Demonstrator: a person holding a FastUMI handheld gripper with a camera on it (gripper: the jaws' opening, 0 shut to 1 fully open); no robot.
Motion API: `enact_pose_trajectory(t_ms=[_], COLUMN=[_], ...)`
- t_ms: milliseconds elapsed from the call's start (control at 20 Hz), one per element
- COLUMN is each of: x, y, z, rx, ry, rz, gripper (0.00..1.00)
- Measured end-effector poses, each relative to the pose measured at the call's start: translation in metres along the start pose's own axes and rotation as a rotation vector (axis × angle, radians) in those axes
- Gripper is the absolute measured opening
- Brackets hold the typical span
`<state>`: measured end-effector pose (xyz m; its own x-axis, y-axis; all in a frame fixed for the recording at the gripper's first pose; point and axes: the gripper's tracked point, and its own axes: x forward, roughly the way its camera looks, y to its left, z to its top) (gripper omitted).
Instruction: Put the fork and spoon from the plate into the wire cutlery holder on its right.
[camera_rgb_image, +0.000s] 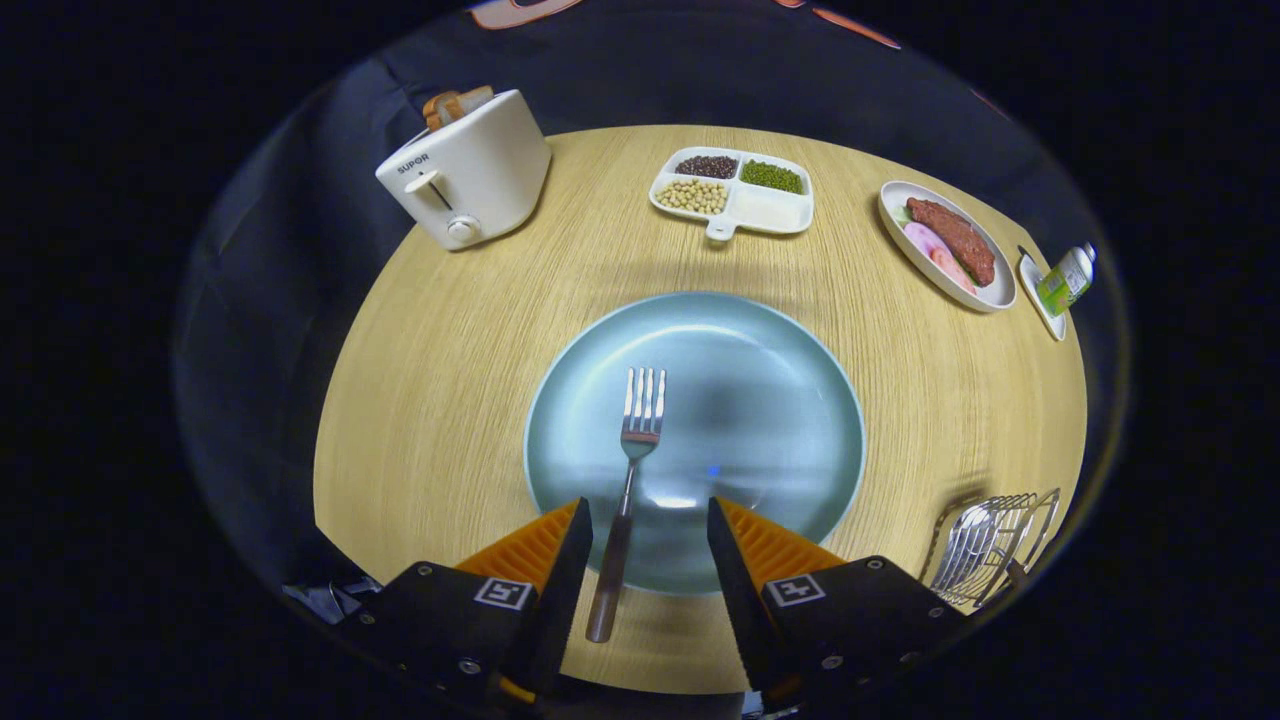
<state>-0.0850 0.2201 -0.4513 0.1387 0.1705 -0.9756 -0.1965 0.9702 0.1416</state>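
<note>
- The gripper (650, 520) hangs over the near rim of the round pale-blue plate (780, 400), its fingers spread wide apart and pressing on nothing.
- The fork (628, 480) lies on the plate left of its middle, tines pointing away from the gripper; its handle runs back over the plate's near rim onto the wooden table (450, 380).
- The handle passes between the fingers, close beside the left one and well clear of the right one; whether the left finger touches it I cannot tell.
- The wire cutlery holder (995, 545) stands to the right of the plate, near the table's edge, with bare wood between it and the plate's rim.
- A spoon (968, 545) already lies inside the holder, its bowl just visible through the wires.
- Beyond the plate, across a broad band of open table, stands a white divided dish (770, 210) of beans and grains.
- Beyond the plate to the left is a white toaster (470, 175) with bread in its slot, close to the table's far edge.
- Beyond the plate to the right is an oval dish of meat (945, 245), and past it a small bottle (1066, 280) on a little tray at the table's edge.
- The plate's right half is bare.
</note>
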Motion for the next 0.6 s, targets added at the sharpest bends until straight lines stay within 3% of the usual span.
enact_pose_trajectory(t_ms=[200, 450, 600], x=[0.018, 0.026, 0.019], y=[-0.002, -0.006, -0.005], z=[-0.008, -0.007, -0.001], rx=[-0.003, 0.004, 0.018], ry=[0.040, 0.048, 0.025], rz=[-0.033, -0.044, -0.018], gripper=[0.51, 0.12, 0.07])
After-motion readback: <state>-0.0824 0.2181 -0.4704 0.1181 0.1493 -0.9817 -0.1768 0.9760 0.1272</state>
